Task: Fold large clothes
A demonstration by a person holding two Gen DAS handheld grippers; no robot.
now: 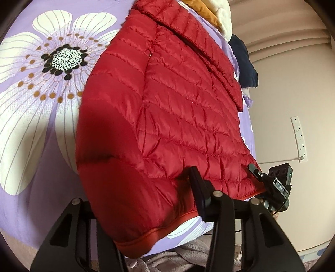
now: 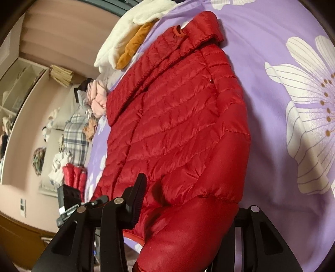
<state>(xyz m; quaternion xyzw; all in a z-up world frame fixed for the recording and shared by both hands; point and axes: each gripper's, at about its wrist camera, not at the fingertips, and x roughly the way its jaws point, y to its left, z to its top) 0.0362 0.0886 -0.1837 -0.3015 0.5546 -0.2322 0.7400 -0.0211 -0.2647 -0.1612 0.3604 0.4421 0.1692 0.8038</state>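
Observation:
A red quilted puffer jacket [image 1: 171,108] lies flat on a purple bedspread with big white flowers [image 1: 31,167]. It also fills the middle of the right wrist view [image 2: 178,125], collar at the far end. My left gripper [image 1: 146,200] is at the jacket's hem corner; one finger [image 1: 199,188] lies on top of the fabric, the other is hidden under it. My right gripper [image 2: 188,209] is at the opposite hem corner by the sleeve cuff; one finger [image 2: 136,200] shows on top, the other is hidden behind red fabric. Each gripper shows in the other's view.
A heap of white, orange and navy clothes [image 1: 219,18] lies beyond the collar. More clothes, a plaid item and a second red puffer [image 2: 74,173] lie along the bed's far side. A power strip [image 1: 299,140] is on the wall. A grey blanket [image 1: 188,257] hangs below the bed edge.

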